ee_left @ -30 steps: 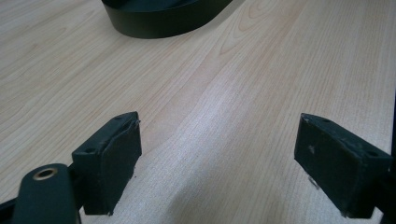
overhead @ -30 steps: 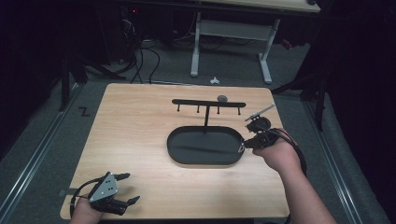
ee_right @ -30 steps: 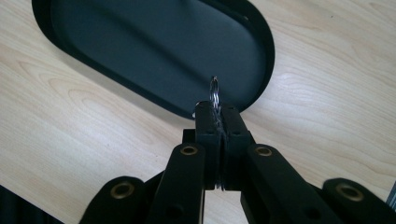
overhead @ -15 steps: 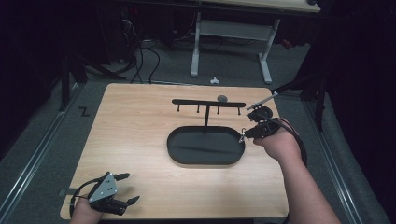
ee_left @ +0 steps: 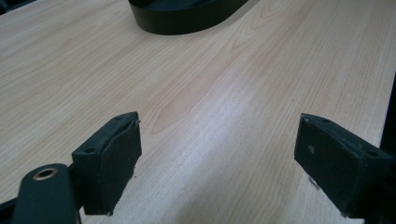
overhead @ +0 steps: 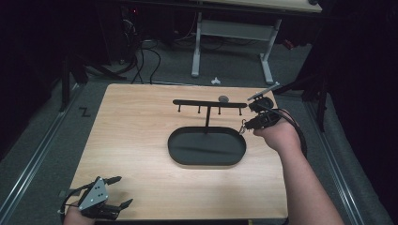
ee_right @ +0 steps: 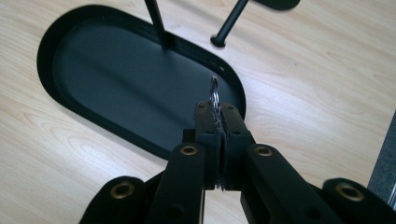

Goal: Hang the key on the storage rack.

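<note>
The landmark here is the black oval tray (overhead: 206, 146) at the middle of the wooden table (overhead: 141, 140), with a thin post rising from its far side to a crossbar with small hanging pegs (overhead: 209, 103).

The right gripper (overhead: 245, 125) hangs just off the tray's right end, a little above the rim and below the right tip of the crossbar. Its jaws are pressed fully together on a small metal ring (ee_right: 214, 95), apparently a split key ring, which stands edge-up between the pads with its upper arc poking out past the jaw tips. In the right gripper view the ring sits over the tray's rim, with the nearest peg beyond it.

The ring looks light, stiff and smooth, so it should weigh nothing in the grip but could twist or slip between flat pads if nudged sideways. Taking it low on the loop, as here, seems sound: that leaves the open upper arc free to pass over a peg, if hanging it is the aim.

The left gripper (overhead: 109, 202) rests near the table's front left corner, well apart from the tray. Its jaws stand wide apart with nothing between them but bare wood.
</note>
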The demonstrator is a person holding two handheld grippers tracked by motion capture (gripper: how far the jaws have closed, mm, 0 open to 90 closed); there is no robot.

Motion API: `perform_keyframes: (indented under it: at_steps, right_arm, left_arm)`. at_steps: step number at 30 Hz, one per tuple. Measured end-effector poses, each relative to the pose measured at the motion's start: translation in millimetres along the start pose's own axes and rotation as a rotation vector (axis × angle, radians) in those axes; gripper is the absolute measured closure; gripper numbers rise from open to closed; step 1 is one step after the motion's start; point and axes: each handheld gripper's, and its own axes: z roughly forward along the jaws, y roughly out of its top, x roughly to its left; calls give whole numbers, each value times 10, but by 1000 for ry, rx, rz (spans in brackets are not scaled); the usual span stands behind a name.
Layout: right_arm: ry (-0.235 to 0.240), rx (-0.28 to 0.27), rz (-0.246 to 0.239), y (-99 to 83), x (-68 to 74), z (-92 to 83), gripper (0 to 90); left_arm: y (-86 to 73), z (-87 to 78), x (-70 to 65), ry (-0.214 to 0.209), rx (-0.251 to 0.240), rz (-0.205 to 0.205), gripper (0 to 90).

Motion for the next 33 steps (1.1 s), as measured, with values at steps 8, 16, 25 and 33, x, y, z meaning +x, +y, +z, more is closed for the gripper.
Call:
perform_keyframes:
  at_steps: [8, 16, 25, 33]
  right_arm:
    - [0, -18, 4, 115, -21, -55, 887]
    - [4, -14, 7, 182, -10, -73, 887]
    - [14, -10, -1, 186, 13, -29, 887]
    - [16, -9, 4, 232, 9, -21, 886]
  left_arm:
    - [-48, -64, 6, 14, 0, -19, 154]
    - [-48, -62, 6, 9, 3, -16, 153]
    - [-49, -51, 5, 2, 8, -16, 153]
    - [-54, -43, 4, -1, 12, -19, 153]
